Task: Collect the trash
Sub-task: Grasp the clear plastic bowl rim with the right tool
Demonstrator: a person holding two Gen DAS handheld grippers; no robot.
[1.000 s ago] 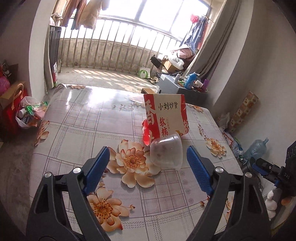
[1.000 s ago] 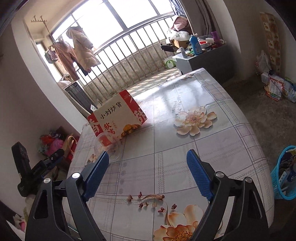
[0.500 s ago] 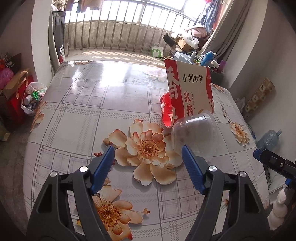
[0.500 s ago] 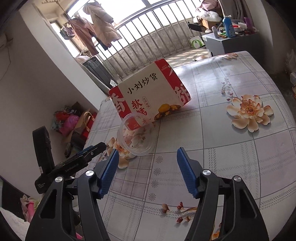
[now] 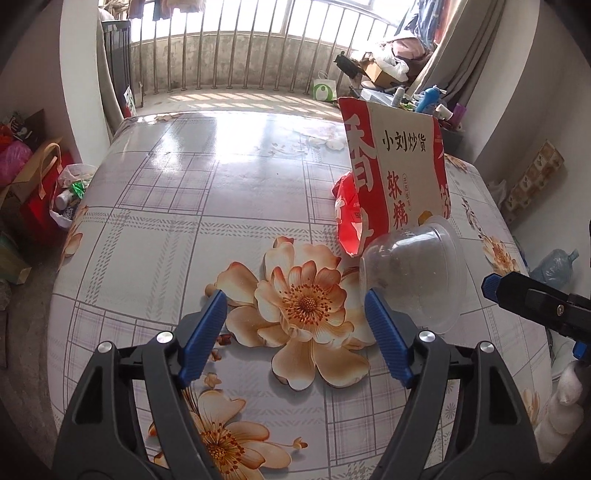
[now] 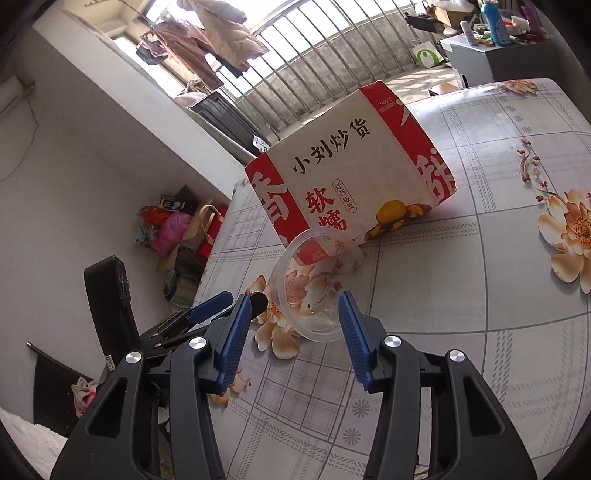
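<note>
Right gripper (image 6: 291, 328) jaws closing around clear round plastic cup (image 6: 314, 284), lying centre frame against red-and-cream paper snack bag (image 6: 351, 173); pads not yet touching.

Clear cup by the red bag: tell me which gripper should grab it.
Right. The right gripper is lined up on the cup, its closing jaws framing the cup's base without touching it. The left gripper is open over the printed flower, the cup off to its side.

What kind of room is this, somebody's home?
Most likely a lived-in home: a table under a flowered cloth, clothes drying by a barred balcony window, and bags of belongings on the floor.
</note>
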